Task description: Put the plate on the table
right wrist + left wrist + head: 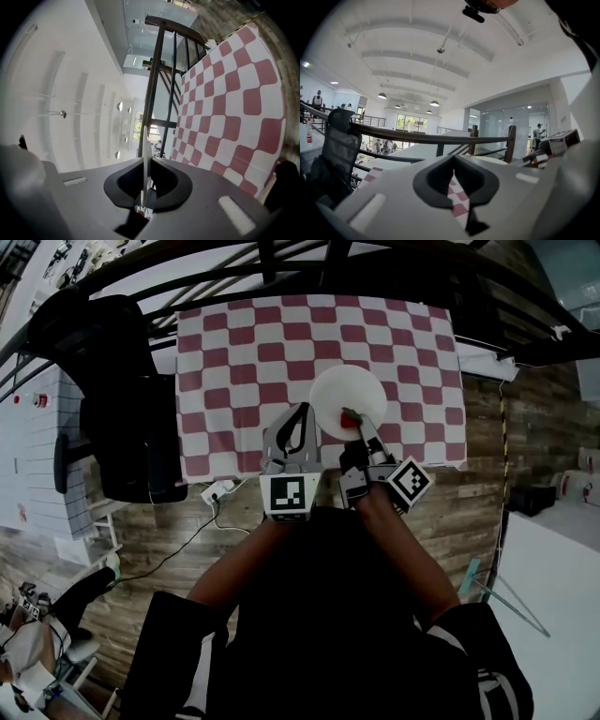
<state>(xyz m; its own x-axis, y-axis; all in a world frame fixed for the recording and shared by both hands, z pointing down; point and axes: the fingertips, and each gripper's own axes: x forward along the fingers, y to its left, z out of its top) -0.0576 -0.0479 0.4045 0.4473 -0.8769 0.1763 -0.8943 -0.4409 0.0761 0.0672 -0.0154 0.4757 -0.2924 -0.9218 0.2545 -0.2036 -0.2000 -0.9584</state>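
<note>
A round white plate (345,395) shows over the red-and-white checked tablecloth (234,362), near the table's front edge. My right gripper (354,419) is shut on the plate's near rim. In the right gripper view the plate (146,140) appears edge-on as a thin white strip pinched between the jaws of the right gripper (146,164). I cannot tell whether the plate rests on the cloth or hangs just above it. My left gripper (303,411) hovers just left of the plate, apart from it. In its own view the left gripper (453,164) is shut and holds nothing.
A black office chair (127,399) stands at the table's left side. A white power strip (217,491) with a cable lies on the wooden floor below the front edge. A dark railing (328,268) runs behind the table. Checked cloth (234,93) fills the right gripper view's right side.
</note>
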